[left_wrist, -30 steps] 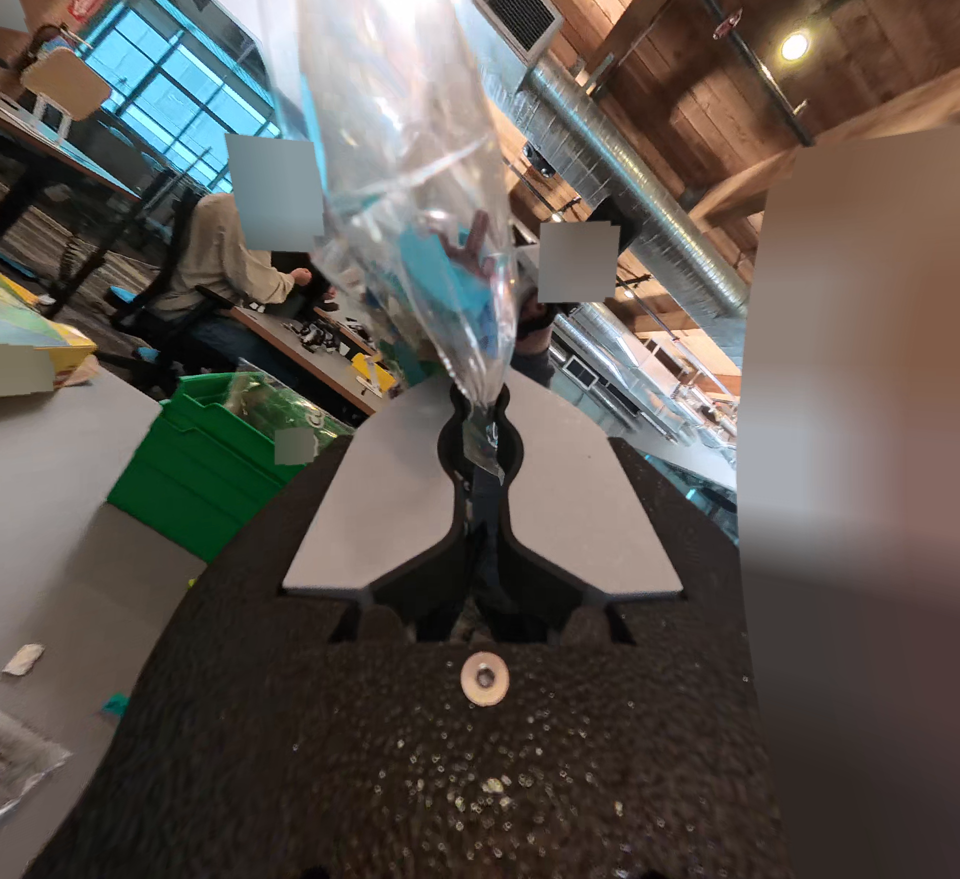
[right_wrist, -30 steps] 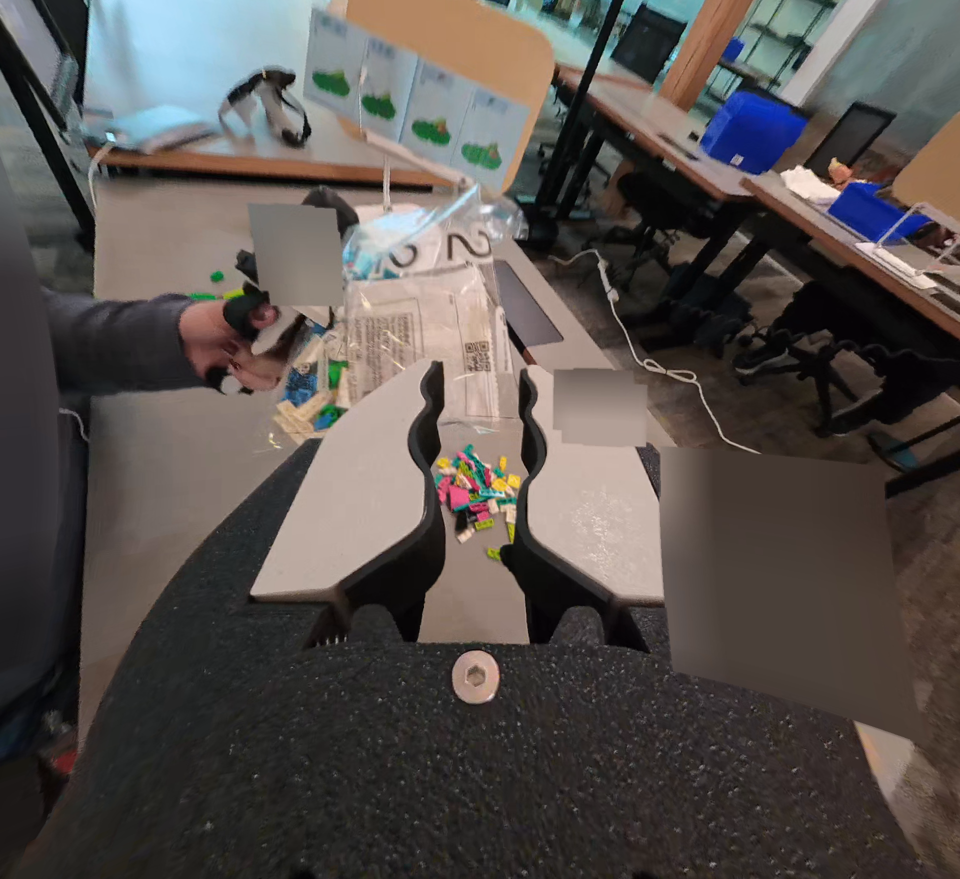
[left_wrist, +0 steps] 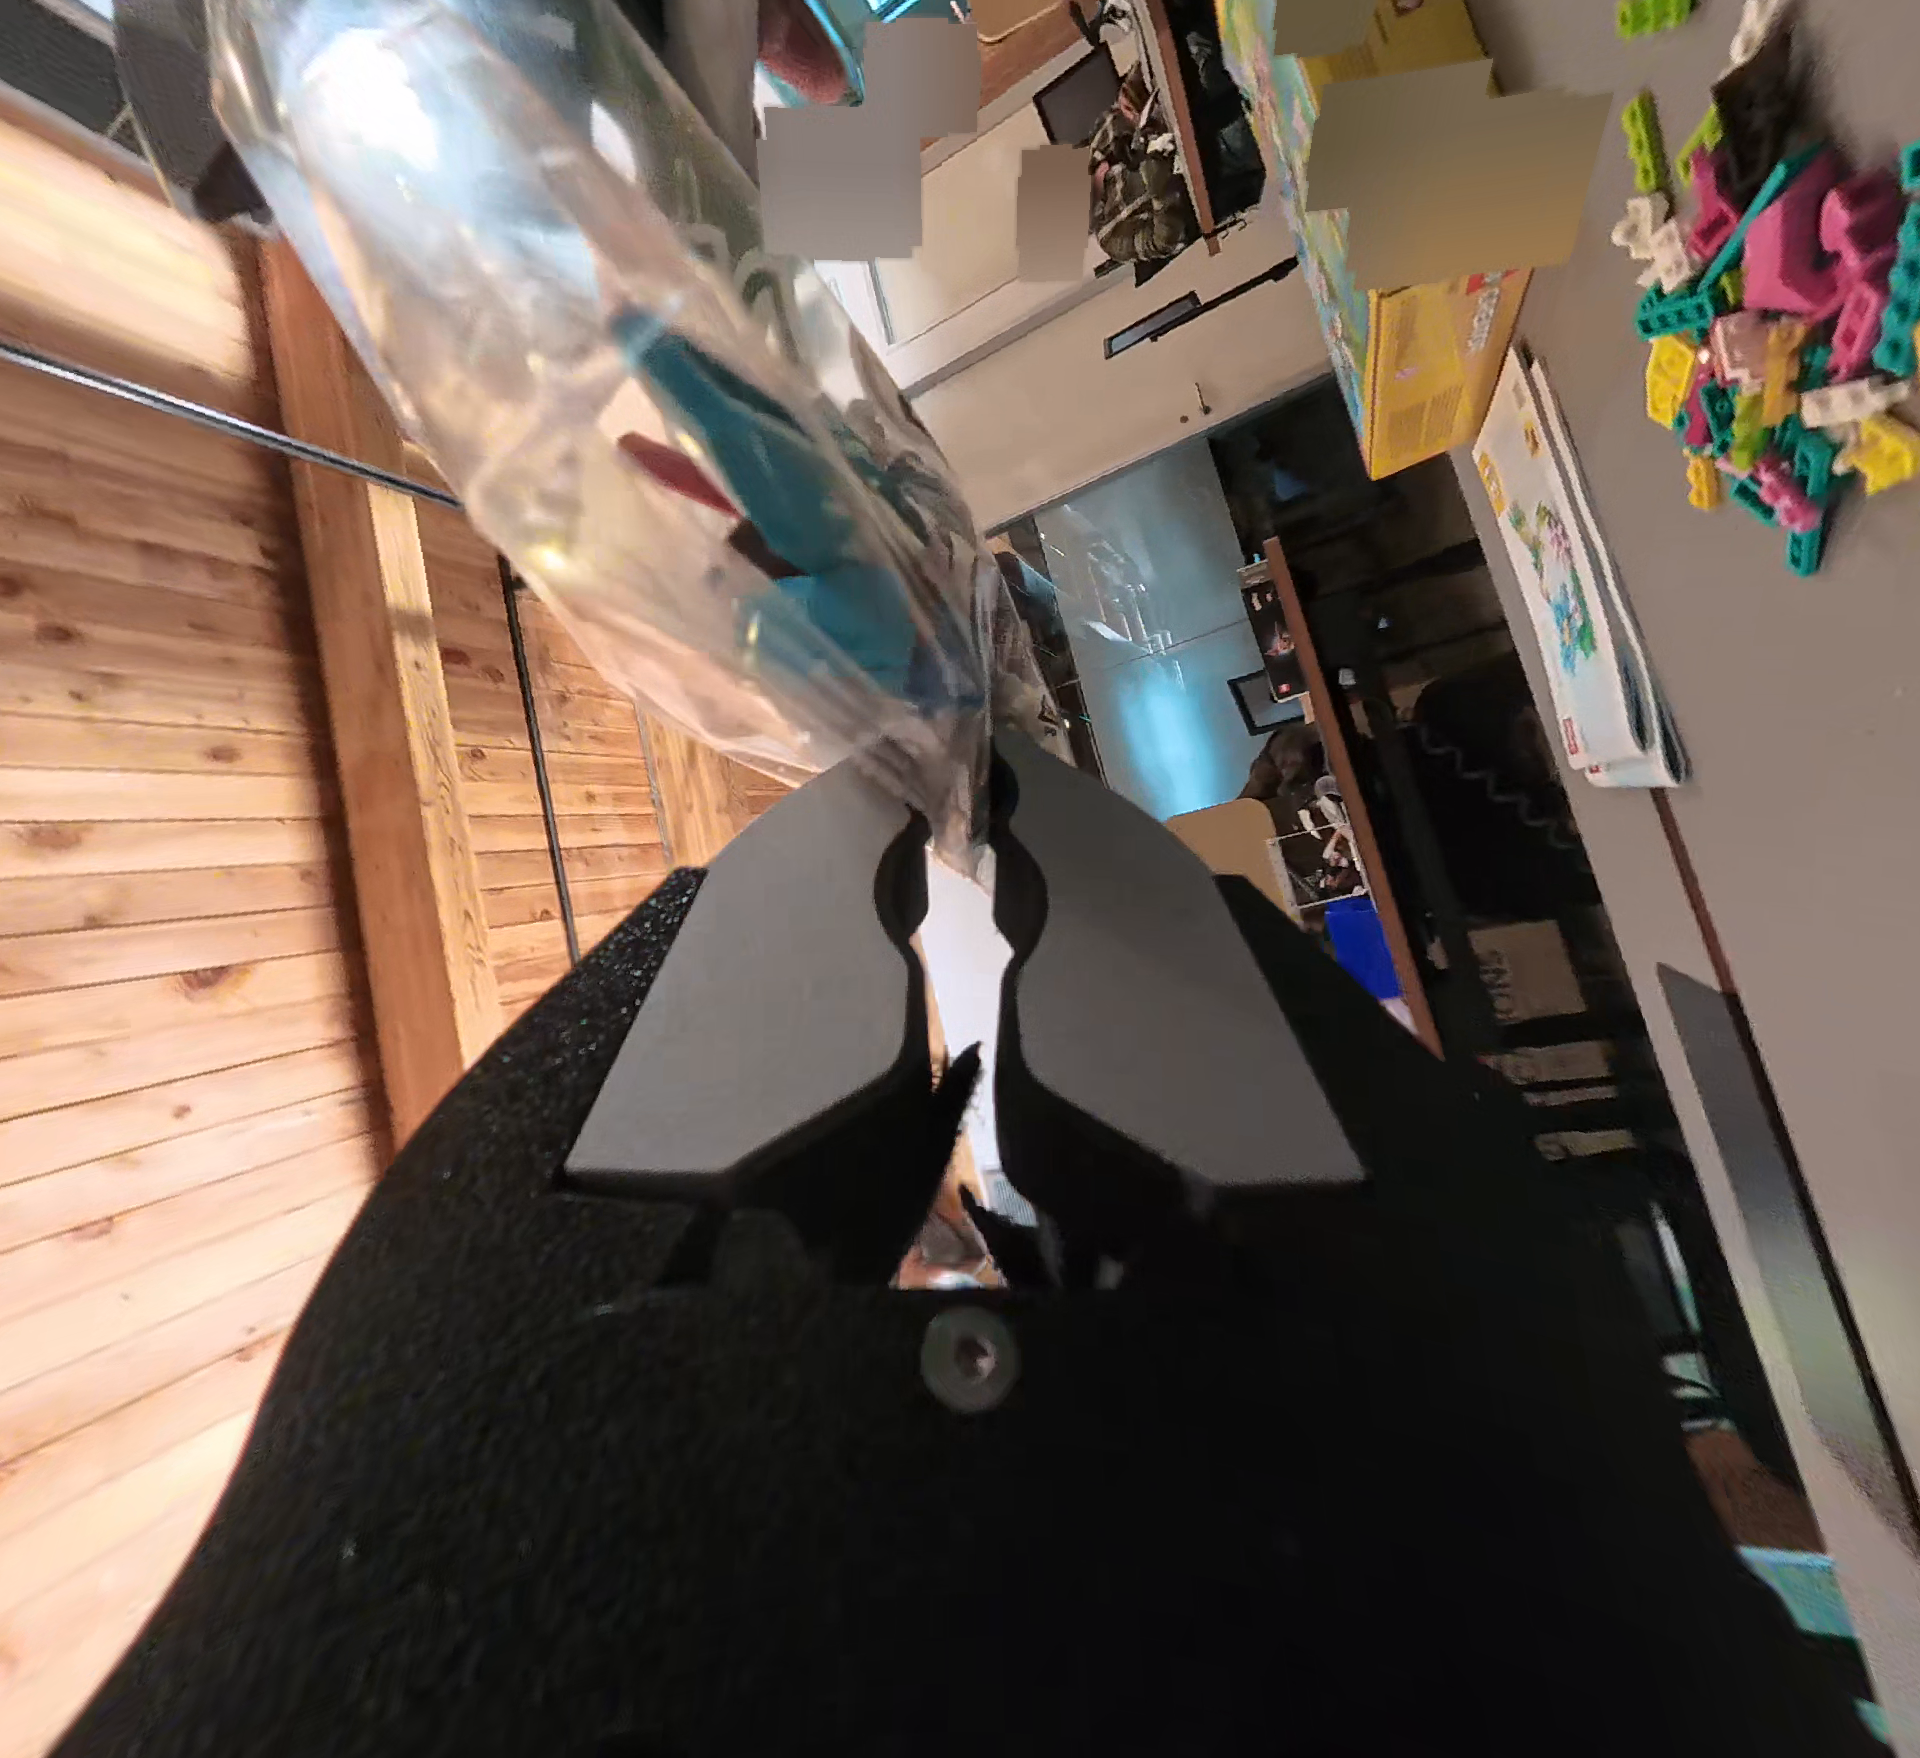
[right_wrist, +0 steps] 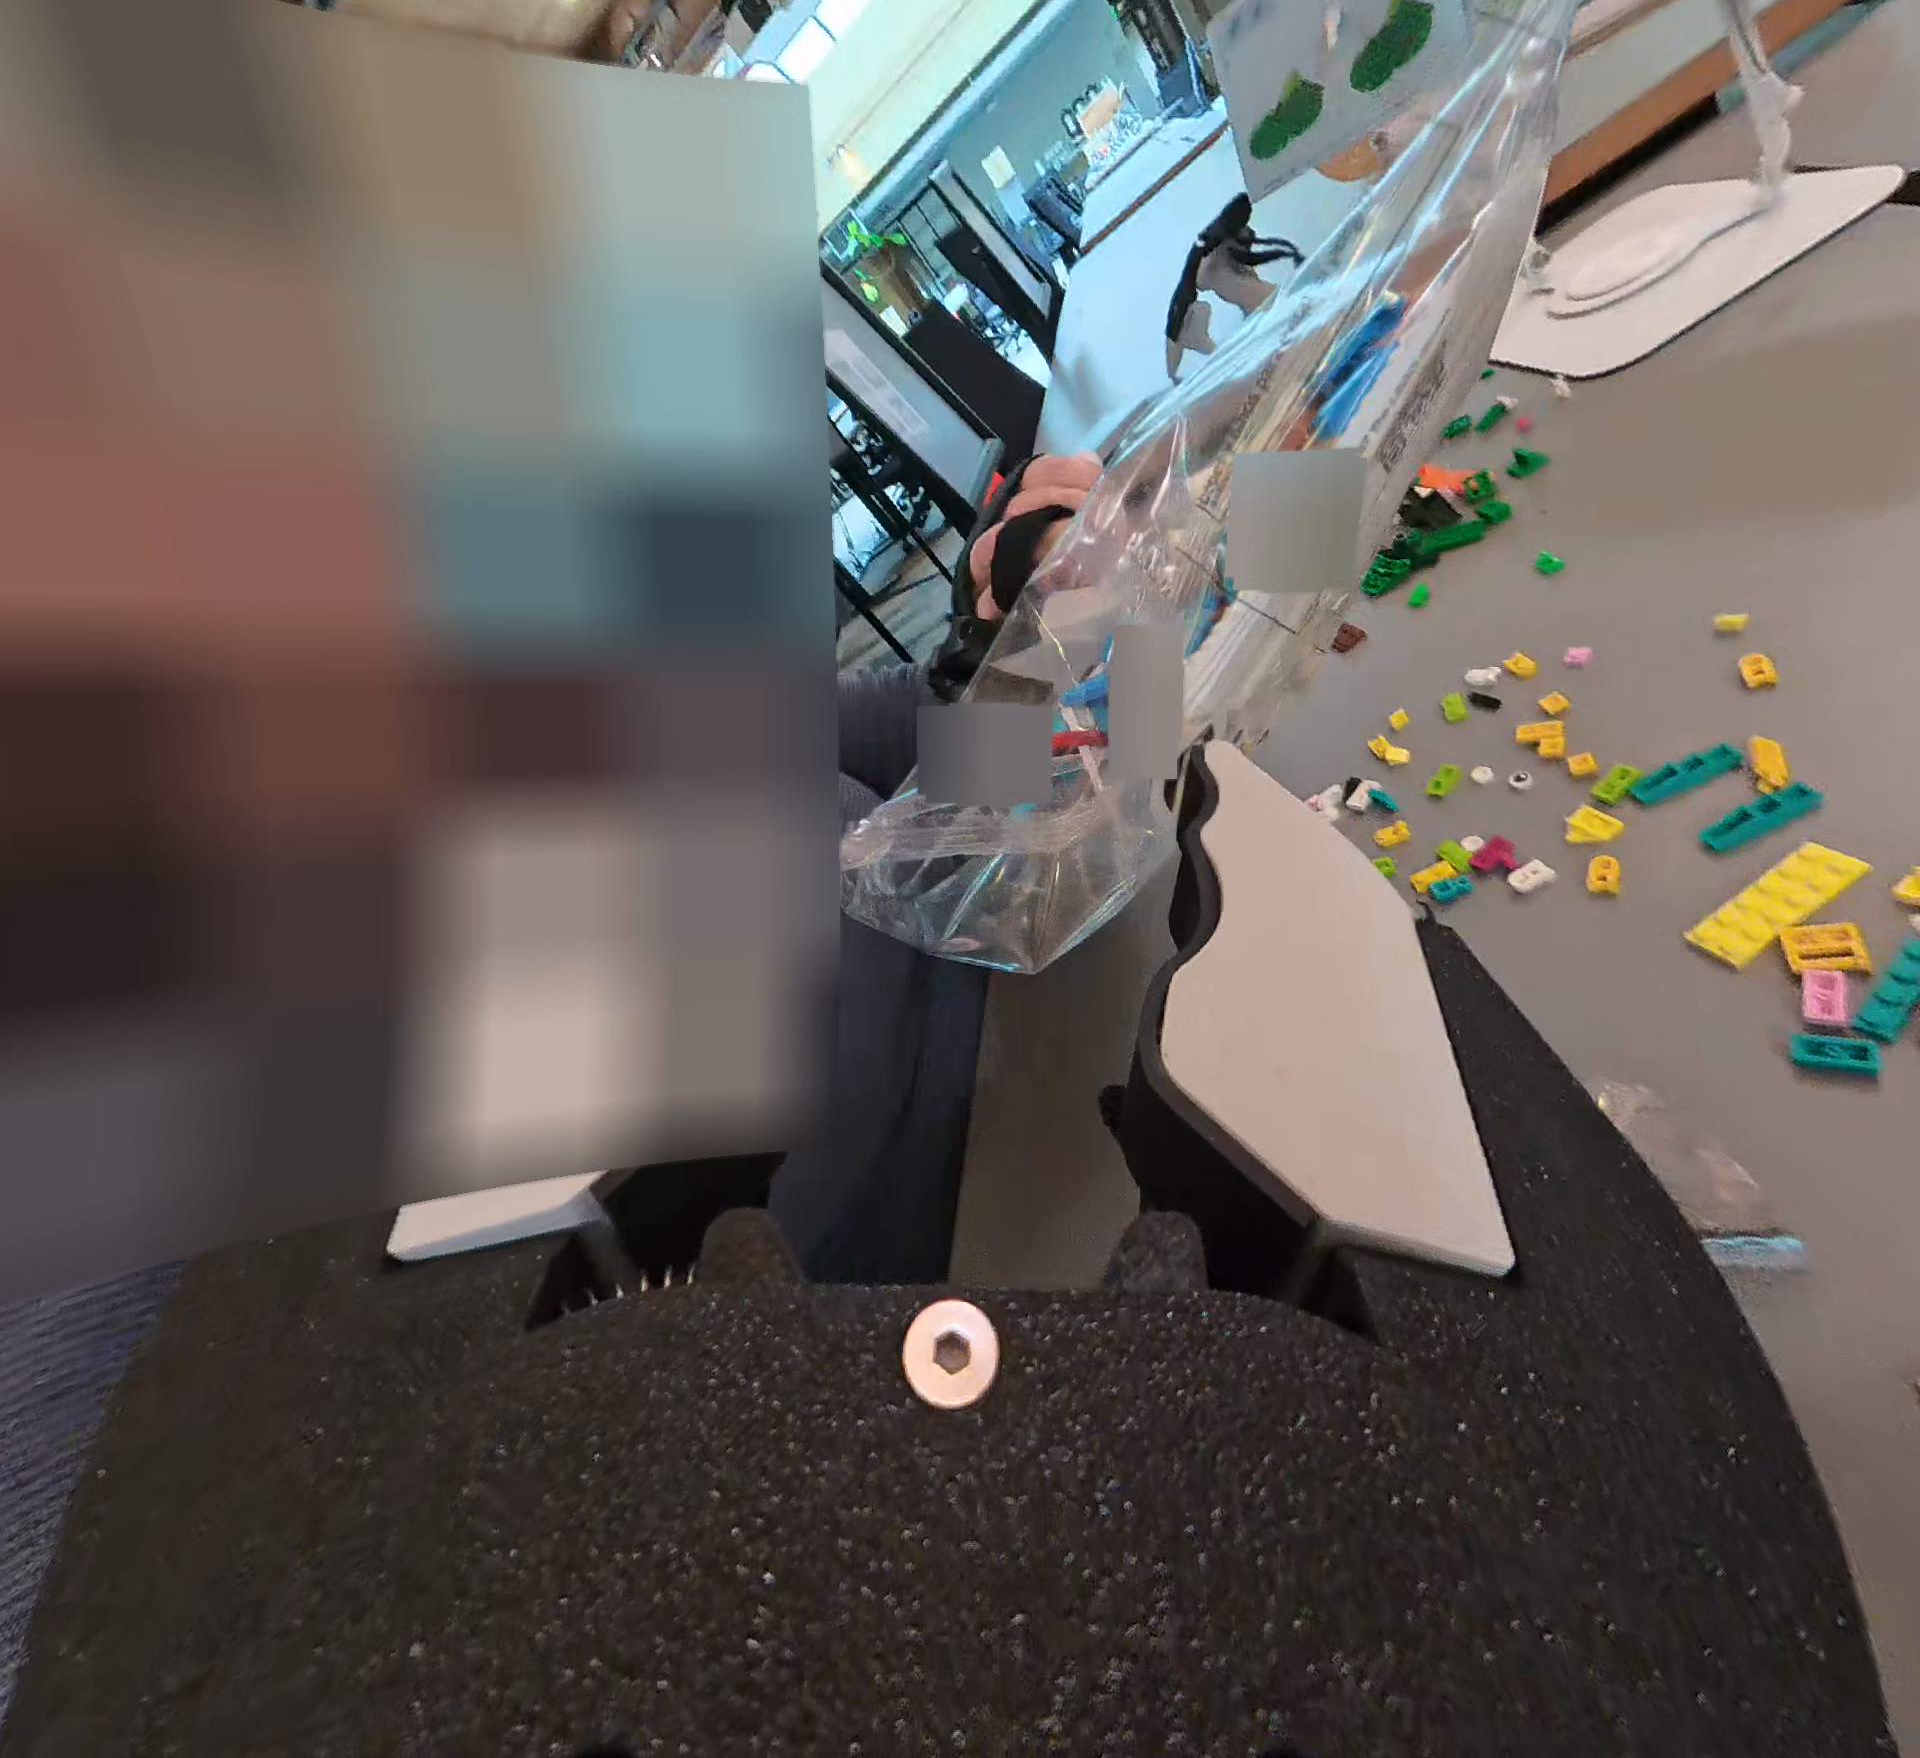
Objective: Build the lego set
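a clear plastic bag (left_wrist: 582,337) holding teal and red pieces is lifted off the grey table (left_wrist: 1787,773), one corner pinched between the tips of the left gripper (left_wrist: 961,809), whose grey fingers (left_wrist: 769,991) stand nearly together with only a narrow gap lower down. the left wrist view is tilted, with wooden wall boards on one side and the table on the other. on that table lies a heap of loose lego pieces (left_wrist: 1777,306) in magenta, teal, yellow and white, near a yellow box (left_wrist: 1434,368) and an instruction booklet (left_wrist: 1569,586). in the right wrist view the same bag (right_wrist: 1195,565) hangs just ahead of the right gripper (right_wrist: 997,898), its lower fold lying between the widely spread fingers, with no squeeze on it visible; one finger is hidden by a blurred patch. yellow, teal, pink and green lego pieces (right_wrist: 1621,804) lie scattered on the table (right_wrist: 1714,503) beside it, and a white stand (right_wrist: 1704,233) sits farther back.
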